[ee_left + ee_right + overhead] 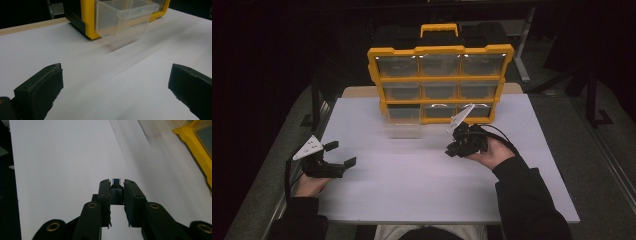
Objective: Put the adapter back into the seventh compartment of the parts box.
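Two tools were over the white worktop (pixel 422 190), one in each of the person's hands. The right tool (pixel 117 185) had its jaws pressed in on a small dark block with a pale glossy end (pixel 116 181), which sat pinched between the pads near their tips; what the block was could not be told. In the high view that right tool (pixel 457 148) was held above the worktop, just in front of the lower right corner of a yellow drawer organizer (pixel 441 82) standing upright at the far side. The left tool (pixel 338 154) lay low near the left edge of the worktop, its jaws spread wide with nothing between them. One clear plastic drawer (pixel 123 18) stuck out from the bottom left slot of the organizer, partly pulled out over the worktop, well apart from both tools.
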A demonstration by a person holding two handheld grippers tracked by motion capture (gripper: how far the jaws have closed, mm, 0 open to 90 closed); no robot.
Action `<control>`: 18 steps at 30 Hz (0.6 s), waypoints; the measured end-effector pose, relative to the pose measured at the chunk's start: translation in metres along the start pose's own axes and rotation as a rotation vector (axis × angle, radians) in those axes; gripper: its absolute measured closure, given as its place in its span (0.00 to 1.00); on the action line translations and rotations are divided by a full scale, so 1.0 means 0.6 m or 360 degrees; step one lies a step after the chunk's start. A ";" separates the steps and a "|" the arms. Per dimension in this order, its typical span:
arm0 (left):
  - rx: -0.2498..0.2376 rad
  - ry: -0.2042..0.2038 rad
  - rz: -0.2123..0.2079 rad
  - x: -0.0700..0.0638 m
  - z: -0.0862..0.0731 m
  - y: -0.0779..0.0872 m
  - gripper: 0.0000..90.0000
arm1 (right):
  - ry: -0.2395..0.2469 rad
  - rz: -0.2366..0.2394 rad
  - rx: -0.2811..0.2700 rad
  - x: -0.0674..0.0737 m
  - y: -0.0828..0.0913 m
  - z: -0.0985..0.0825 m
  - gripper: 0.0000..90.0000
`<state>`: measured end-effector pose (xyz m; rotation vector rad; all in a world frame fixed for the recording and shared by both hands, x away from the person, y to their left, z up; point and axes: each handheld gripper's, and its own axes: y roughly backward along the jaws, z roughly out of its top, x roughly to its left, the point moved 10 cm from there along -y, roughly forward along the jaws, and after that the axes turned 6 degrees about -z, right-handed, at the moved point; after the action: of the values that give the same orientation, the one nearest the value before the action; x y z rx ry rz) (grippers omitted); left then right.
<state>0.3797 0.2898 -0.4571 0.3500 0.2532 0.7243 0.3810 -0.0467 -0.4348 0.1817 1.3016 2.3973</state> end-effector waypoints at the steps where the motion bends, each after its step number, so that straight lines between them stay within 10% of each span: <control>1: 0.0000 -0.0001 0.0000 0.000 0.000 0.000 0.00 | -0.0005 -0.0006 -0.0001 -0.002 0.004 0.004 0.83; 18: -0.0009 0.0005 0.0001 0.000 0.001 0.001 0.00 | 0.0057 -0.0025 -0.0034 -0.014 0.029 0.053 0.83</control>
<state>0.3795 0.2902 -0.4561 0.3437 0.2539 0.7261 0.3929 -0.0338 -0.4024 0.1227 1.2881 2.4109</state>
